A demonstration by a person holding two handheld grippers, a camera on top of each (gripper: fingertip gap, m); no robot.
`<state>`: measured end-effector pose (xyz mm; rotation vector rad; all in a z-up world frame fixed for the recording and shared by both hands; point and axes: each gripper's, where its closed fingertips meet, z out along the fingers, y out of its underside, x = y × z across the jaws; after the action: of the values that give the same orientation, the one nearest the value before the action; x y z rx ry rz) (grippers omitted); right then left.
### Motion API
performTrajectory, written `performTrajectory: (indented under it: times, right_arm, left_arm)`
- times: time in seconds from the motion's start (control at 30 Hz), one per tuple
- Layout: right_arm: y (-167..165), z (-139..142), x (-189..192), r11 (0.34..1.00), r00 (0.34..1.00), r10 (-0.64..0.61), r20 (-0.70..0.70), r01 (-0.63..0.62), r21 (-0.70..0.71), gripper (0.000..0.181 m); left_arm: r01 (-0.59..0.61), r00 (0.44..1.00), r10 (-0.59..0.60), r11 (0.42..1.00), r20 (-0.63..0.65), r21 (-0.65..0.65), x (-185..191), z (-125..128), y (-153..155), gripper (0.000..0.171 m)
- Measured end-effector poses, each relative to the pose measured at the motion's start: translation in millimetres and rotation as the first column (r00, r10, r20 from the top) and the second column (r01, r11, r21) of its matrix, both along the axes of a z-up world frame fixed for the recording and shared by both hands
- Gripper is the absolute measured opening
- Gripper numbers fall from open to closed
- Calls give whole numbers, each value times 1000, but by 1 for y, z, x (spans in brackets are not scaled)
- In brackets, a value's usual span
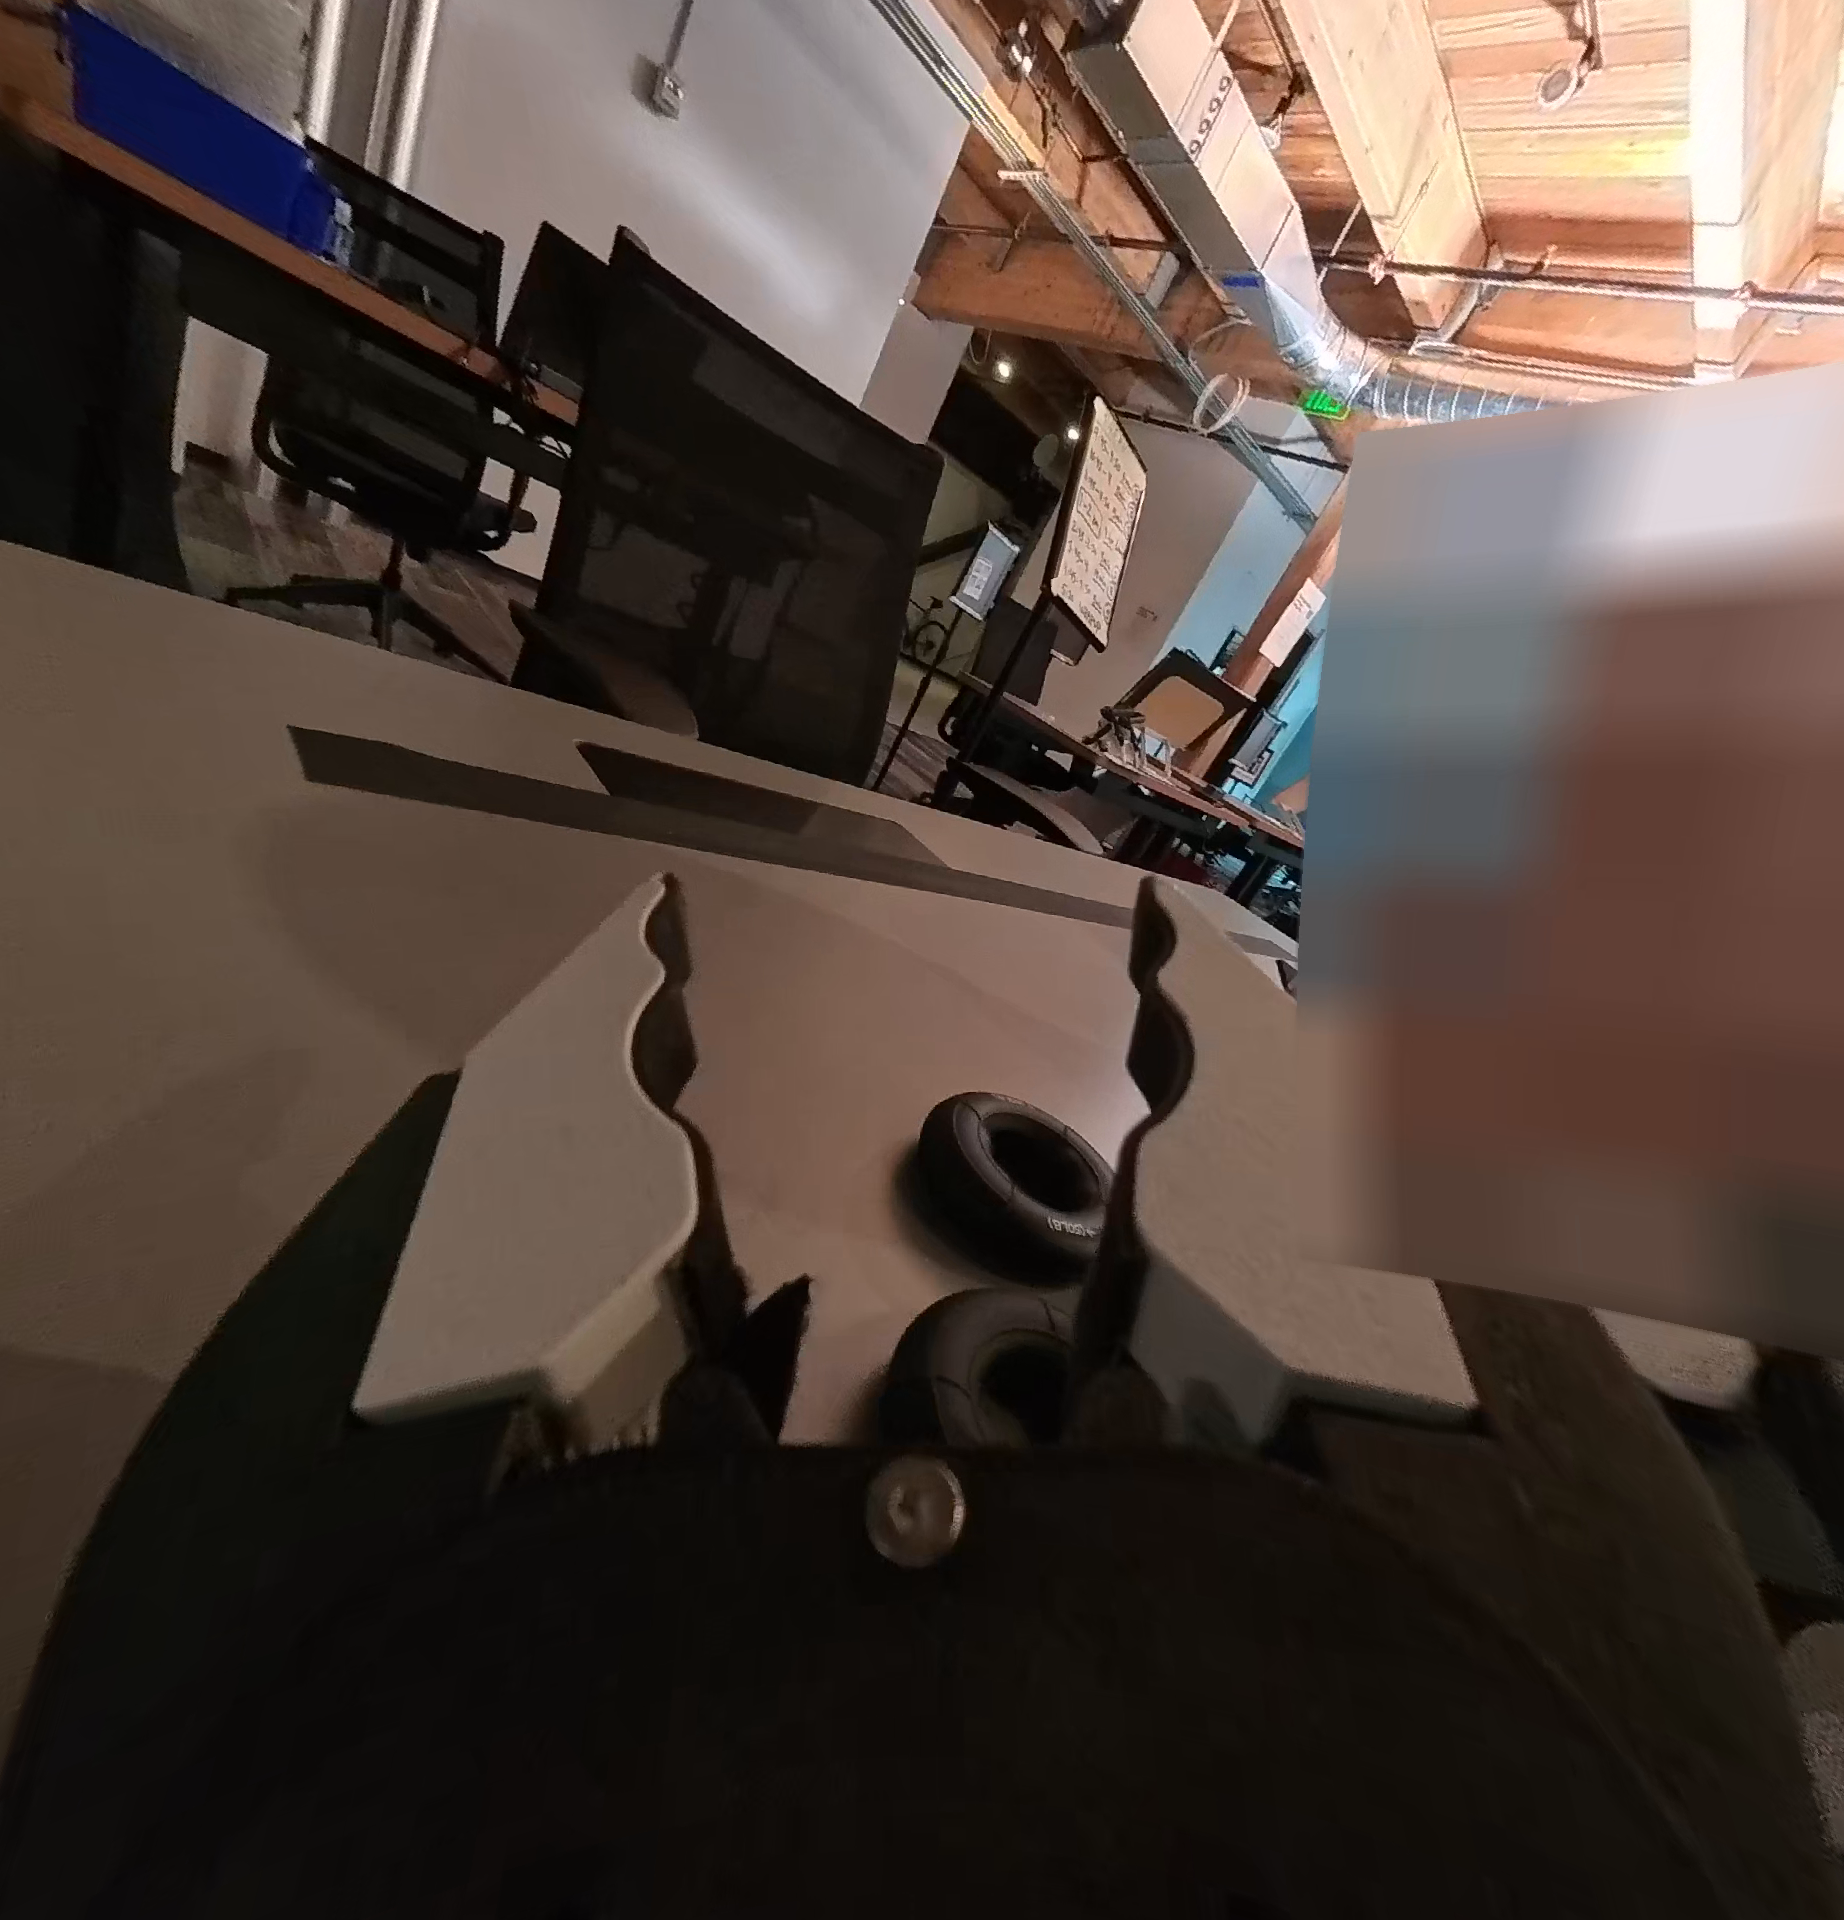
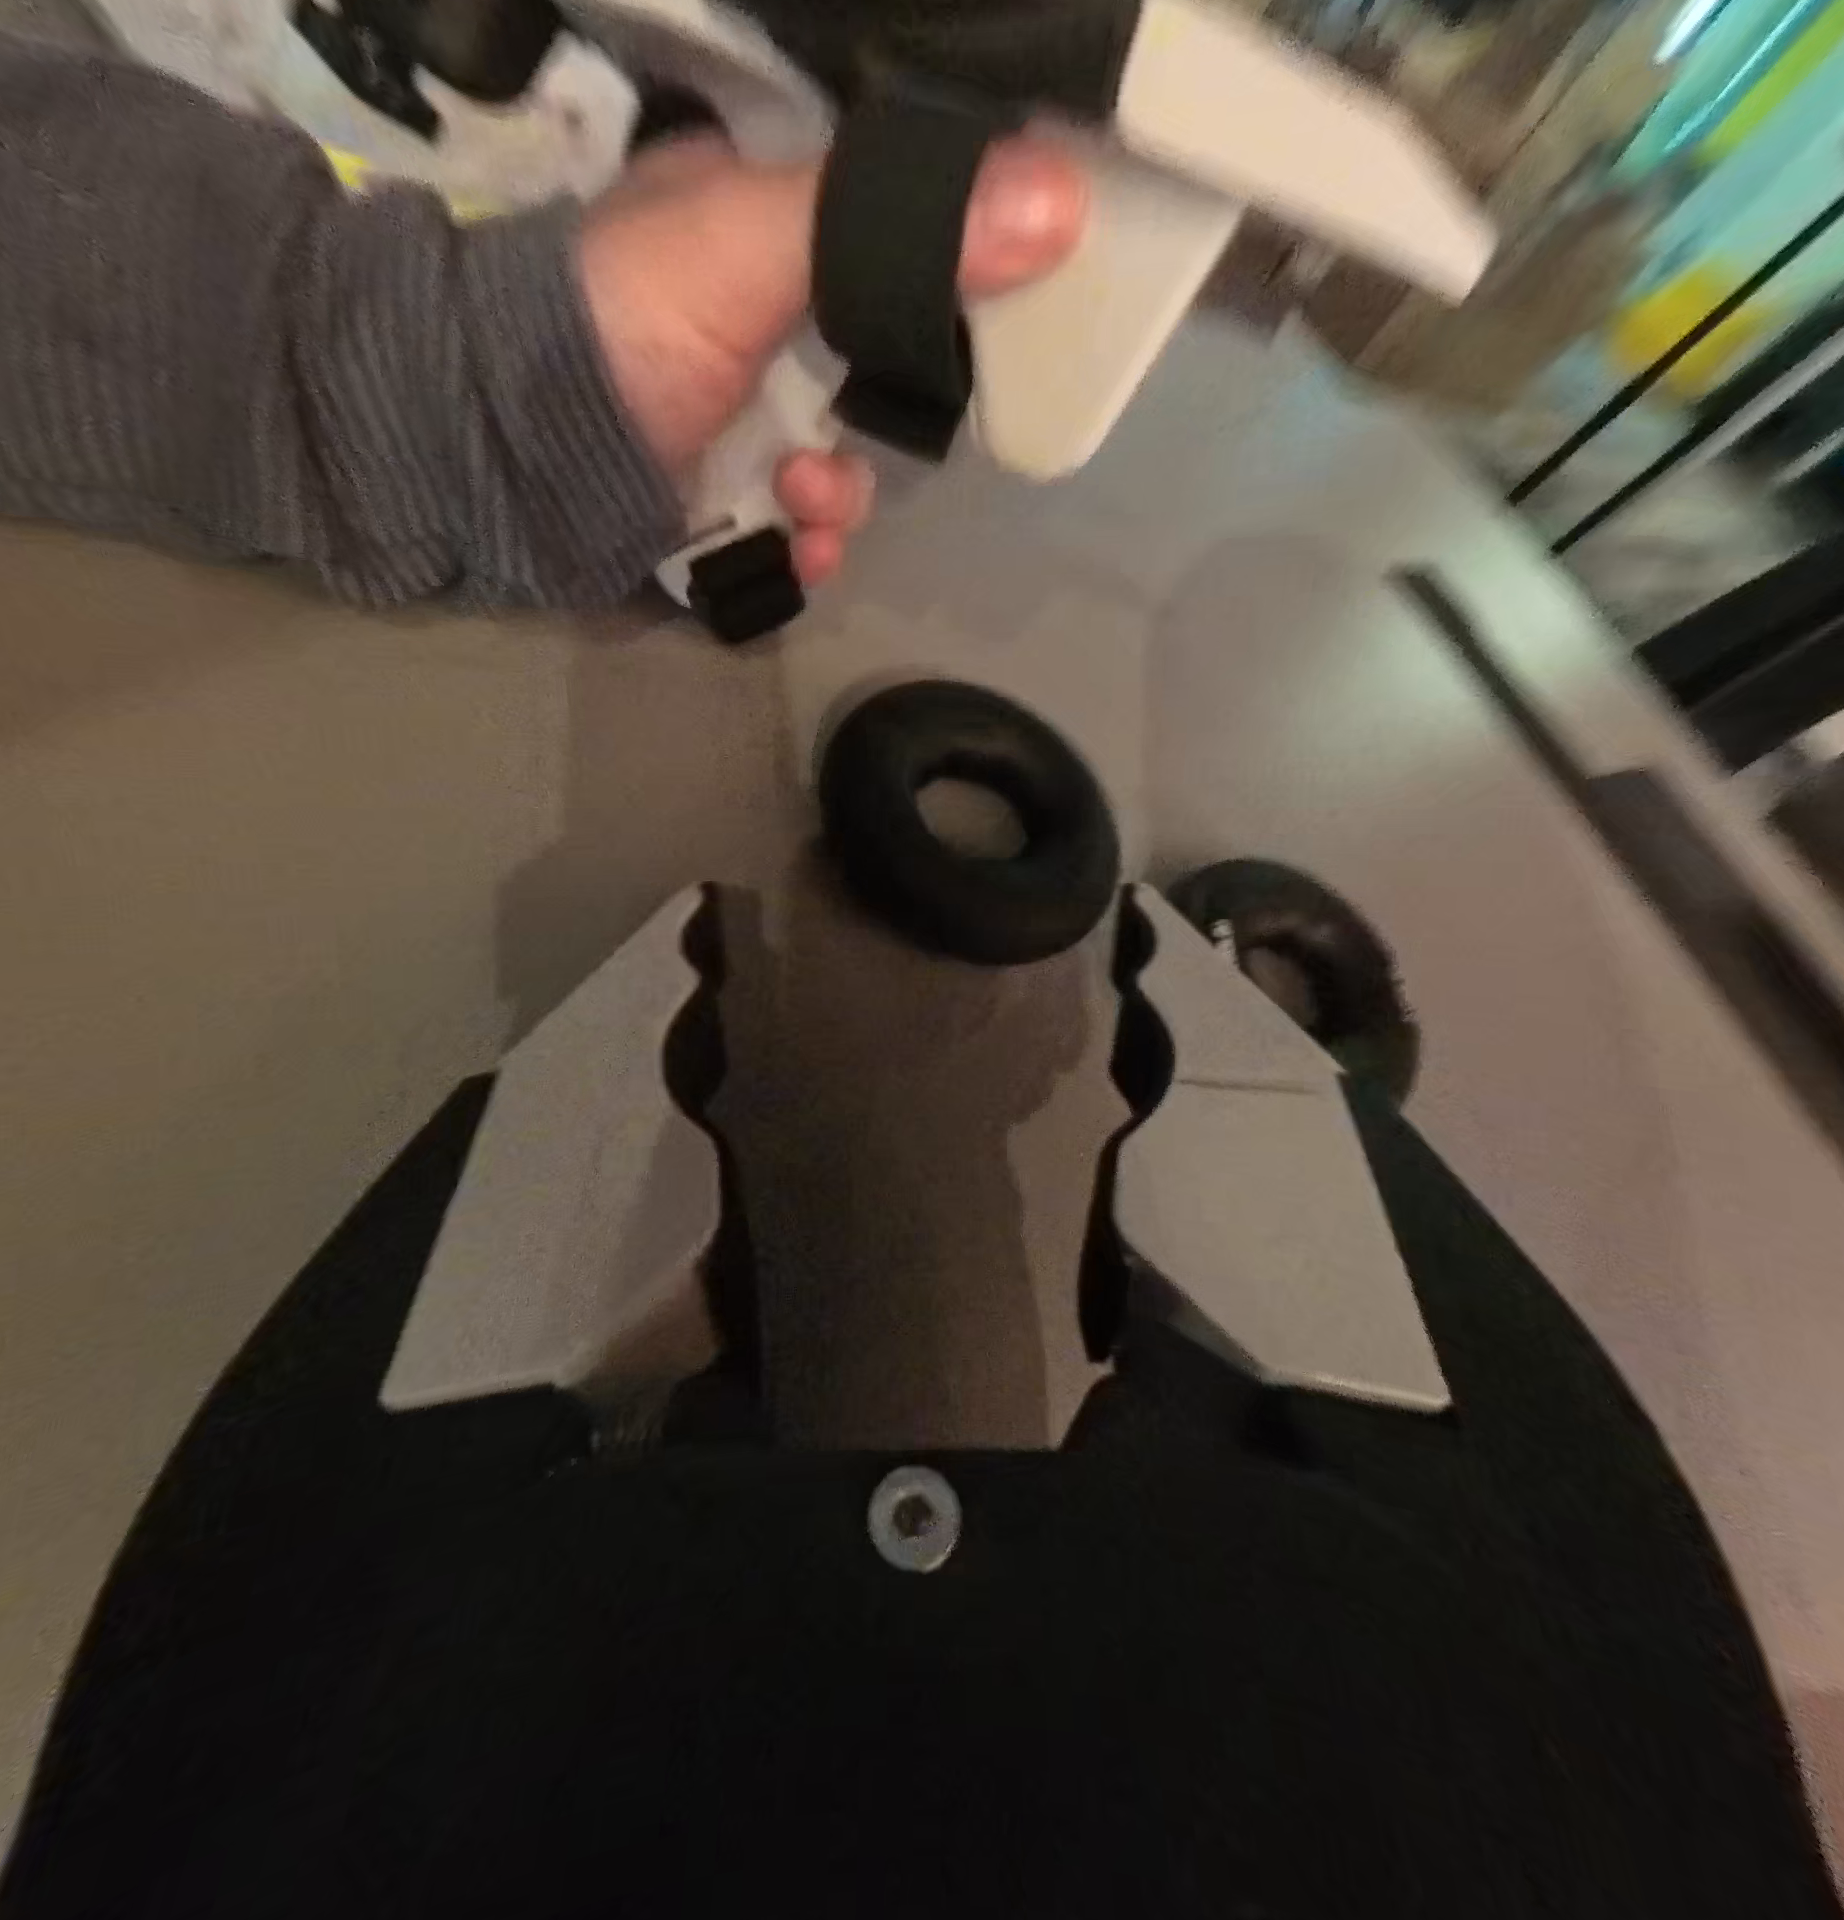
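The left gripper (image 1: 902, 894) hangs low over the pale counter (image 1: 170, 935), its jaws released and holding nothing; one small black rubber tyre (image 1: 1011, 1179) lies flat just inside the right jaw, and a second tyre (image 1: 985, 1366) sits closer in, at the root of the same jaw and partly hidden by it. The right gripper (image 2: 913, 904) also has its jaws spread and empty, with a tyre (image 2: 965, 821) lying flat just beyond the tips, nearer the right jaw, and another tyre (image 2: 1302, 961) outside that jaw, half covered by it. Past the tips, a hand (image 2: 710, 301) in a grey ribbed sleeve (image 2: 253, 343) grips the other tool. The right view is smeared, so contact between jaw and tyre cannot be told. A likely risk: the tyres lie close together, so closing here could pinch a rim off-centre and flick it away, or nudge the neighbouring tyre; the two tools are near enough to knock together
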<state>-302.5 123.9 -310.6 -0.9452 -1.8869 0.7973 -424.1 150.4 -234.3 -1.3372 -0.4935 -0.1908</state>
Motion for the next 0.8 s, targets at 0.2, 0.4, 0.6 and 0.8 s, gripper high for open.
performTrajectory:
  times: [0.2, 0.4, 0.6, 0.8]
  right_arm:
    - [-1, -33, -21, 957, 937, 45, 346, 59, -285, 96]
    - [-4, -35, -54, 959, 935, 56, 351, 48, -280, 96]
    - [-6, -31, -62, 970, 948, 57, 314, 22, -241, 86]
    - [-18, 18, -40, 991, 986, 13, -165, 10, 136, 85]
  left_arm:
    - [-32, 998, 32, 999, -50, -1, 2, 3, -2, 82]
    - [-36, 997, 36, 999, -68, -8, 3, 4, -1, 81]
    - [-70, 992, 71, 997, -103, 14, 1, 11, -7, 81]
    - [-101, 988, 104, 994, -118, 35, -4, 18, -15, 80]
